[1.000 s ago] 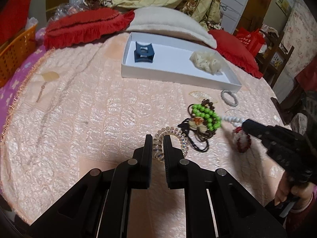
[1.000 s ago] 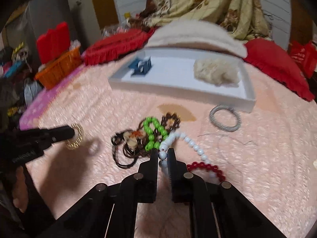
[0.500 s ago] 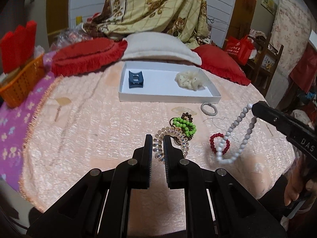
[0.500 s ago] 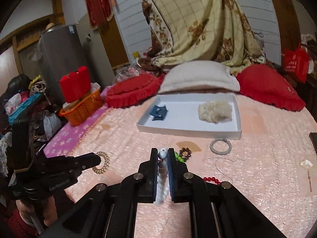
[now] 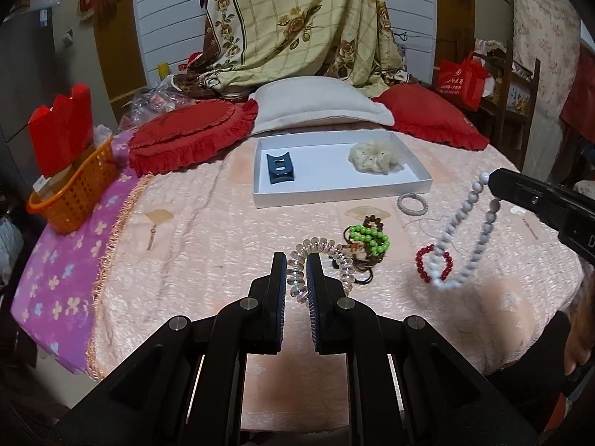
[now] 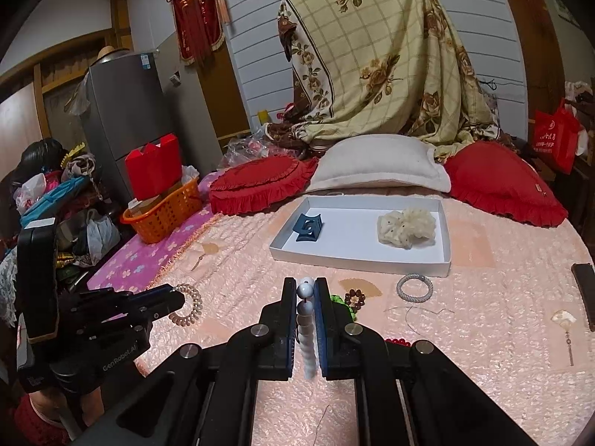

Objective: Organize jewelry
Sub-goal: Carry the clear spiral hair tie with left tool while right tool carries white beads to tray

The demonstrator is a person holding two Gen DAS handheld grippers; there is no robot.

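Both grippers clamped, lifted clear of the bedspread so nothing drags: left gripper [image 5: 297, 278] pinches the clear spiral coil hair tie [image 5: 323, 260], right gripper [image 6: 305, 297] the dangling white bead bracelet [image 5: 459, 238]. Likely destination: shallow white cardboard tray [image 5: 334, 195], well ahead.

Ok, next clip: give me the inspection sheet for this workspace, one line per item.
Surface: bed with pink quilted cover, purple flowered sheet at its edge.
Job's things: white tray holds a blue clip and a cream scrunchie; silver bracelet, green beads and red bracelet lie on the cover.
Clutter: orange basket, red cushions, white pillow.
Grippers: left tongs shut on a clear coil hair tie; right tongs shut on a white bead necklace, which hangs clear of the cover.
Cables: nothing seen.
Surroundings: floral blanket, grey fridge.
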